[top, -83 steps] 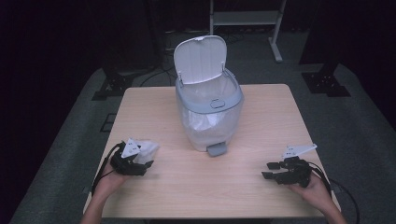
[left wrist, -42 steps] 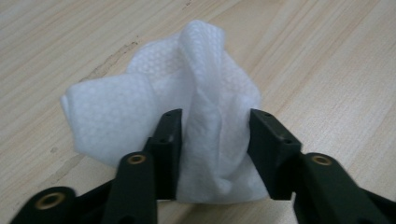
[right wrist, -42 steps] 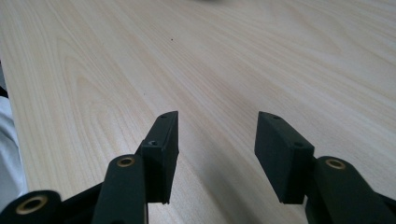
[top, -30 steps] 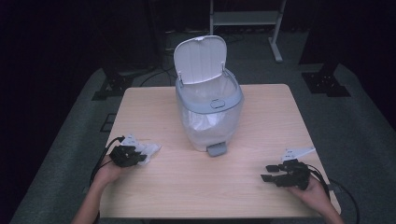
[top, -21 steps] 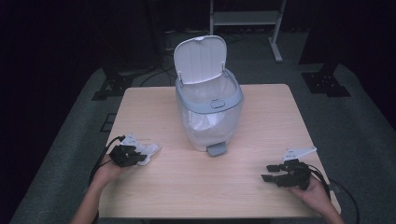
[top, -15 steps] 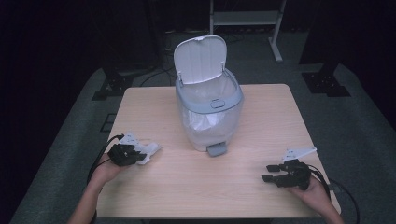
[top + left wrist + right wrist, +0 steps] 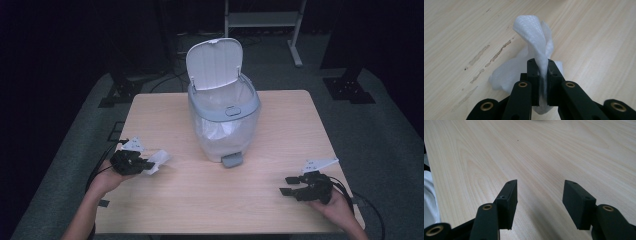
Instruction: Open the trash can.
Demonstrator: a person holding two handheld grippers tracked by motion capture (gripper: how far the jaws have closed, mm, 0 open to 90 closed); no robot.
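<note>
Left tongs (image 7: 543,75) clamped on a crumpled white tissue (image 7: 534,37), pinched at its middle so it lifts whole off the counter (image 7: 200,200), likely bound for the open-lidded bin (image 7: 224,117). Right tongs (image 7: 539,202) empty, jaws apart and just been opening, parked near the counter's right edge. Left gripper view shows the pinch; high view shows the bin.

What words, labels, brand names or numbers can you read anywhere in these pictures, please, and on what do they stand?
None: no readable text shows on the bin, its raised lid, the tissue held in the left gripper, the right gripper or the table.
</note>
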